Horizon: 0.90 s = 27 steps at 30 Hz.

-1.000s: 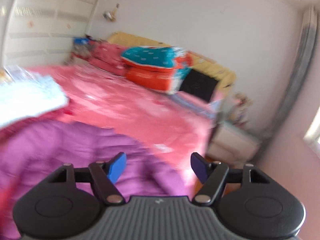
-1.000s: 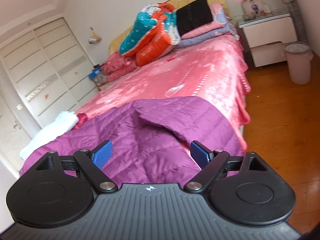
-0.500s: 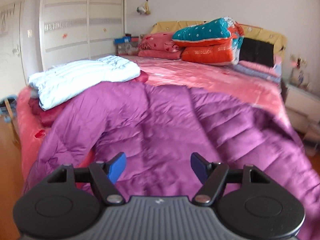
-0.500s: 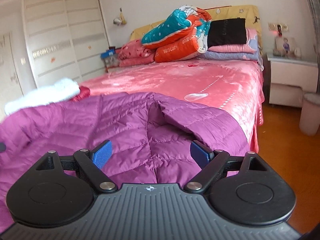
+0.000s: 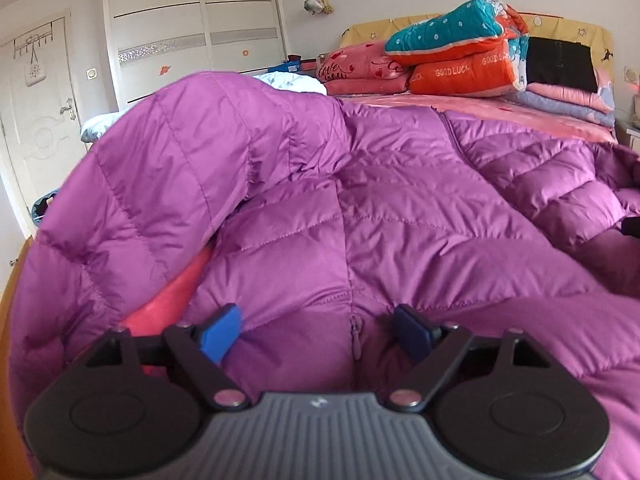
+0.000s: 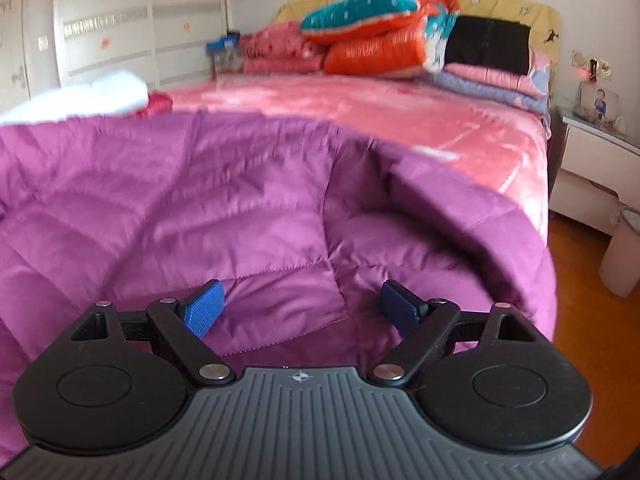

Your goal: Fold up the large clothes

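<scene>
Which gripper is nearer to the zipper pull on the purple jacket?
Left. The left gripper has the zipper pull right between its open fingers, low over the purple jacket. The right gripper hangs open over plain quilted fabric; no zipper shows there.

Pink-covered bed (image 6: 460,132), folded quilts (image 5: 460,52) stacked at yellow headboard (image 6: 512,8). White wardrobe (image 5: 192,28) left, nightstand (image 6: 592,168) right, wooden floor (image 6: 592,328).

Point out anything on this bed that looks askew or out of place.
The purple down jacket lies rumpled, not flat: one part humps up and folds over, baring the pink bedspread beneath. Its right edge curls over by the bed's side. Both grippers, left and right, are open.
</scene>
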Tool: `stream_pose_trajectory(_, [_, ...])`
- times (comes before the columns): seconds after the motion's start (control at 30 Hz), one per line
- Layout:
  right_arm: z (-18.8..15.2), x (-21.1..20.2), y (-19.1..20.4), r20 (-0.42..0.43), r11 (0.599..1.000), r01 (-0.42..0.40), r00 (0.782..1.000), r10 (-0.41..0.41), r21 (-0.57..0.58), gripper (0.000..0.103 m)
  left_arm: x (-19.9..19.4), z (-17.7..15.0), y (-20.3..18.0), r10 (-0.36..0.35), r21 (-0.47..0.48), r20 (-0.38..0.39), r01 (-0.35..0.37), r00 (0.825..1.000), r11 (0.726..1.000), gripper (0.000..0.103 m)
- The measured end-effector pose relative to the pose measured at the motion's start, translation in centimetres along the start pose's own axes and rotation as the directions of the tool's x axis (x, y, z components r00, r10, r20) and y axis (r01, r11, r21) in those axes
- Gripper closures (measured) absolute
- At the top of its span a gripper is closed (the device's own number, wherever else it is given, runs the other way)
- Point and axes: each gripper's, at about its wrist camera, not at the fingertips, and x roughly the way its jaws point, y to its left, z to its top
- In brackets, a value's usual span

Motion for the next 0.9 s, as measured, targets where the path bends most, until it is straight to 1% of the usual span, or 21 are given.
stream_pose_trajectory(0.07, [-0.3, 0.6, 0.5, -0.013, 1.000, 0.005, 1.000, -0.005, -0.012, 0.000, 0.6, -0.2, 0.1, -0.002, -0.009, -0.007, 0.002, 1.000, 1.000, 0.012])
stream_pose_trajectory(0.17, [-0.5, 2.2, 0.9, -0.028, 1.000, 0.006, 1.000, -0.007, -0.019, 0.000, 1.6, -0.6, 0.5, -0.011, -0.032, -0.029, 0.010, 1.000, 0.999, 0.006])
stream_pose_trajectory(0.3, [-0.4, 3.4, 1.1, -0.034, 1.000, -0.008, 0.999, 0.008, -0.009, 0.000, 1.9, -0.8, 0.5, -0.014, -0.041, -0.043, 0.013, 0.999, 0.999, 0.005])
stream_pose_trajectory(0.47, [0.1, 2.8, 0.7, -0.046, 1.000, -0.028, 0.999, 0.028, 0.001, 0.000, 1.6, -0.2, 0.4, -0.023, -0.047, -0.061, 0.020, 0.998, 0.999, 0.005])
stream_pose_trajectory(0.53, [0.4, 1.7, -0.2, -0.037, 0.998, -0.039, 0.998, 0.041, 0.045, 0.000, 1.0, 0.1, 0.7, -0.029, -0.054, -0.069, 0.026, 0.997, 0.998, 0.005])
stream_pose_trajectory(0.63, [0.7, -0.6, -2.6, 0.014, 0.982, -0.056, 0.998, 0.055, 0.183, 0.000, -0.2, 0.6, 1.1, -0.039, -0.087, -0.076, 0.032, 0.996, 0.996, 0.006])
stream_pose_trajectory(0.7, [0.8, -2.3, -5.0, 0.054, 0.956, -0.058, 0.998, 0.044, 0.287, 0.000, -1.2, 1.0, 1.4, -0.052, -0.115, -0.077, 0.043, 0.996, 0.992, 0.006])
stream_pose_trajectory(0.77, [0.6, -4.1, -7.7, 0.090, 0.911, -0.053, 0.996, 0.017, 0.409, 0.000, -2.3, 1.7, 1.5, -0.068, -0.130, -0.076, 0.057, 0.995, 0.990, 0.007])
stream_pose_trajectory(0.83, [0.1, -5.3, -10.8, 0.110, 0.844, -0.048, 0.994, -0.014, 0.534, 0.000, -3.4, 2.8, 1.2, -0.083, -0.132, -0.069, 0.073, 0.994, 0.989, 0.008])
stream_pose_trajectory(0.9, [-0.7, -6.1, -14.0, 0.108, 0.760, -0.038, 0.993, -0.043, 0.649, 0.000, -4.7, 4.1, 0.8, -0.108, -0.132, -0.056, 0.100, 0.993, 0.986, 0.008])
